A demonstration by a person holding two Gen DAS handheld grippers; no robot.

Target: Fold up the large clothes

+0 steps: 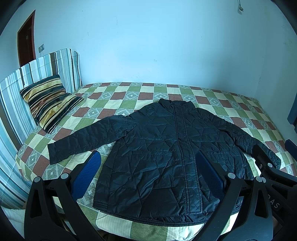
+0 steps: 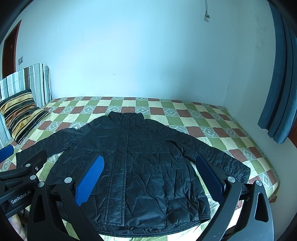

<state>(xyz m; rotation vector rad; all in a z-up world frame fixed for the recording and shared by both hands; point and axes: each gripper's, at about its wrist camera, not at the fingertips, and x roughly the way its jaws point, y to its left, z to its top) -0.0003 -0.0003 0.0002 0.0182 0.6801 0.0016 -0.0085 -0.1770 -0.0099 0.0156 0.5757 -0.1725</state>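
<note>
Jacket (image 1: 163, 153) lies flat on the bed (image 1: 118, 103), zipped, sleeves spread | my left hand-held gripper (image 1: 148, 172) and right hand-held gripper (image 2: 150, 174) both hang above it, fingers apart, holding nothing | worry: shiny puffy cloth may slip out, or I pinch one layer only | hem sits at bed edge, could slide off

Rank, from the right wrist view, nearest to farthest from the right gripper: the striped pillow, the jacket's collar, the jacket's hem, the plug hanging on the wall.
1. Jacket's hem, directly below the right gripper.
2. Jacket's collar, mid-bed, straight ahead.
3. Striped pillow, far left by the headboard.
4. Hanging plug, high on the back wall.
</note>
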